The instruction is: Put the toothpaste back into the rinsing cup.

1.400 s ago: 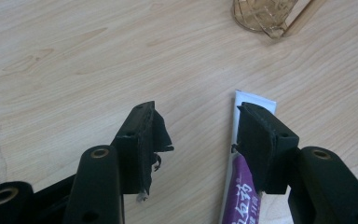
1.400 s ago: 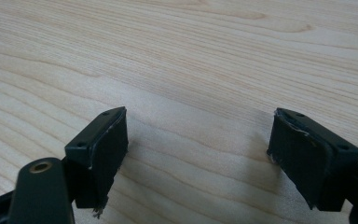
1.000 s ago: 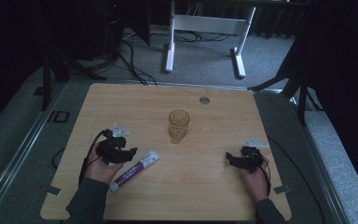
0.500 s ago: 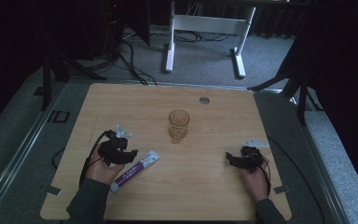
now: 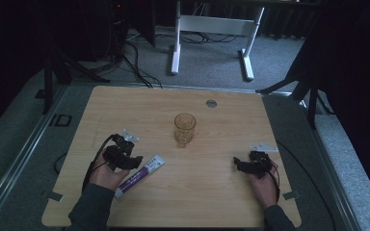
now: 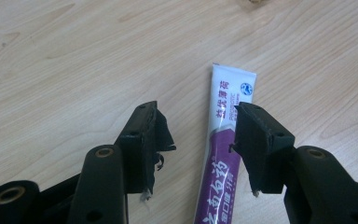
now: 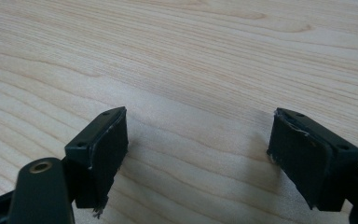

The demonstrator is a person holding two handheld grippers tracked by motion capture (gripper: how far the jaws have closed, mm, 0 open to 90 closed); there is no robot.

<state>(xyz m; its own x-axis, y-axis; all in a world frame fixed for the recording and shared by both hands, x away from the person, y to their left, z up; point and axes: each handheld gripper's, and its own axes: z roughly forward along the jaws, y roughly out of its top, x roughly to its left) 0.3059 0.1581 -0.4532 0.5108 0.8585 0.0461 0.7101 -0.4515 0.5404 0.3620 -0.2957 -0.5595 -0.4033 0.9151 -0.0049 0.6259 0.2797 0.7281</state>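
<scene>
Toothpaste tube (image 6: 223,154): a purple and white tube lying flat on the wooden table (image 5: 221,202), near the front left part; in the high view (image 5: 139,176) it runs slantwise, its flat crimped end pointing toward the middle of the table.
Left gripper (image 6: 200,149): over the tube, jaws wide apart and straddling it; they have just been closing a little. The tube lies between them, nearer the right-hand jaw in the left gripper view, which partly overlaps it. The other pad (image 6: 161,135) is clear of the tube, so nothing is clamped. In the high view (image 5: 130,161) the gripper sits just beside the tube's middle.
Left hand (image 5: 105,174): wraps the gripper body from behind, sleeve coming in from the bottom edge.
Right gripper (image 7: 198,154): jaws spread wide over bare wood, nothing between them. In the high view (image 5: 238,165) it is at the front right of the table, well apart from the tube.
Glass (image 5: 184,129): amber tumbler standing upright near the table's centre, beyond the tube and between the two grippers.
Round grey cap (image 5: 211,103): set in the tabletop near the far edge.
</scene>
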